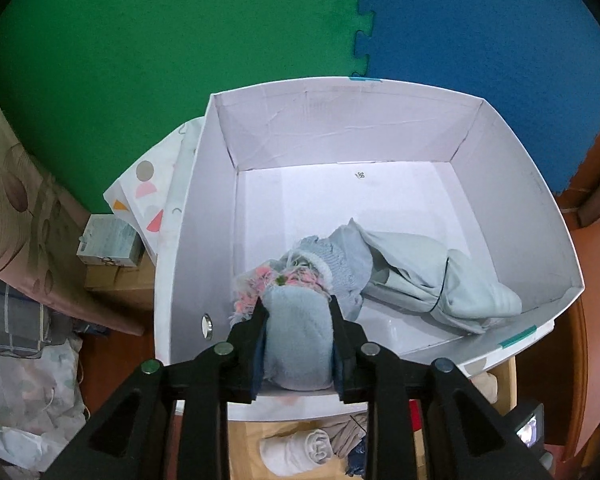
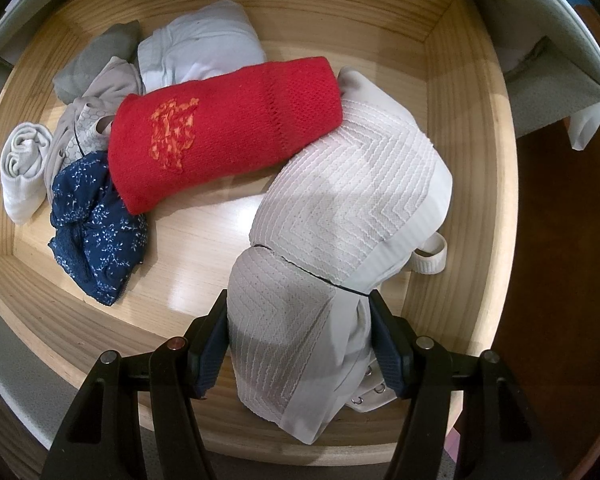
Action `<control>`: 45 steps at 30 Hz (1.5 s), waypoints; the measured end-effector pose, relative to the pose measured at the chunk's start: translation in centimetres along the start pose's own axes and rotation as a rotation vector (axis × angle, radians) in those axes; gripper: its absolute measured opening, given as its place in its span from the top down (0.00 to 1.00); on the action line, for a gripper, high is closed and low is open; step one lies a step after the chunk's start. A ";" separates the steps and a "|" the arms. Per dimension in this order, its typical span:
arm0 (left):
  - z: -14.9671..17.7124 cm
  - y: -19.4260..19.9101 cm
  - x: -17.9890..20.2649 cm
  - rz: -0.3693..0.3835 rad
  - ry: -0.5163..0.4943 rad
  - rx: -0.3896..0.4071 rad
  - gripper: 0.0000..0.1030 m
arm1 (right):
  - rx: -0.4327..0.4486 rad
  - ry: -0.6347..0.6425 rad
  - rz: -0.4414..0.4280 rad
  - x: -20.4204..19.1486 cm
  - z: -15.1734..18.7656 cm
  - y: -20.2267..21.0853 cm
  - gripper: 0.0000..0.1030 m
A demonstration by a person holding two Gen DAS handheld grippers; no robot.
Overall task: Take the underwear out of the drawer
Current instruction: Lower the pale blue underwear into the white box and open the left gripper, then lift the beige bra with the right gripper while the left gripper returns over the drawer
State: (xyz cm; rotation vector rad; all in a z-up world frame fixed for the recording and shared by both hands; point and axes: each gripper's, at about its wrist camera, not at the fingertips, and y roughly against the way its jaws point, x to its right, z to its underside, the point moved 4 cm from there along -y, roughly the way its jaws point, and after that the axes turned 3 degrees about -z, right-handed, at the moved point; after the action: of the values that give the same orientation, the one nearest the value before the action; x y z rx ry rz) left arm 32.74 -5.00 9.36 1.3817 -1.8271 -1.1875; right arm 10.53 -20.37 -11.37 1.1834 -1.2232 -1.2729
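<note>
In the left wrist view my left gripper [image 1: 297,304] is shut on a light blue fuzzy roll [image 1: 296,344], held just inside the near wall of a white box [image 1: 340,120]. A pink-fringed piece [image 1: 284,280] and a pale blue-grey garment [image 1: 432,276] lie on the box floor behind it. In the right wrist view my right gripper [image 2: 298,300] points down into a wooden drawer [image 2: 460,120] and is shut on a white zigzag-textured bra [image 2: 340,208], whose far end rests on the drawer floor.
The drawer also holds a red knitted roll [image 2: 228,128], a navy floral piece [image 2: 96,232], a white roll [image 2: 22,168], beige [image 2: 88,120], grey [image 2: 96,56] and white folded [image 2: 204,44] items. Green [image 1: 160,60] and blue [image 1: 480,32] foam mats lie beyond the box.
</note>
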 end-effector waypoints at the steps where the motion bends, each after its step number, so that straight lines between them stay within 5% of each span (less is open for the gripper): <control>1: 0.0 0.0 -0.1 -0.002 0.001 0.002 0.71 | -0.001 0.001 0.001 0.0 0.0 0.0 0.41; 19: 2.2 7.1 -1.7 0.089 -0.047 0.053 0.64 | -0.005 0.009 0.015 -0.4 0.0 -0.3 0.41; 31: 7.7 10.6 -4.6 0.032 -0.121 0.056 0.56 | -0.002 0.013 0.040 -1.2 0.1 -0.4 0.41; 38: 12.4 9.3 -6.5 0.009 -0.053 0.046 0.56 | 0.013 0.001 0.041 -1.2 0.3 -0.2 0.43; 45: 17.9 4.0 -6.1 -0.053 -0.013 -0.017 0.56 | 0.013 -0.016 0.021 -0.8 0.4 0.8 0.46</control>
State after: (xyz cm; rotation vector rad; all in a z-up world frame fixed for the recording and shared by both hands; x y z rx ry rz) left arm 17.93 6.75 5.27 1.4241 -1.7954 -1.2382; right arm 10.19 -19.53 -10.55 1.1687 -1.2544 -1.2627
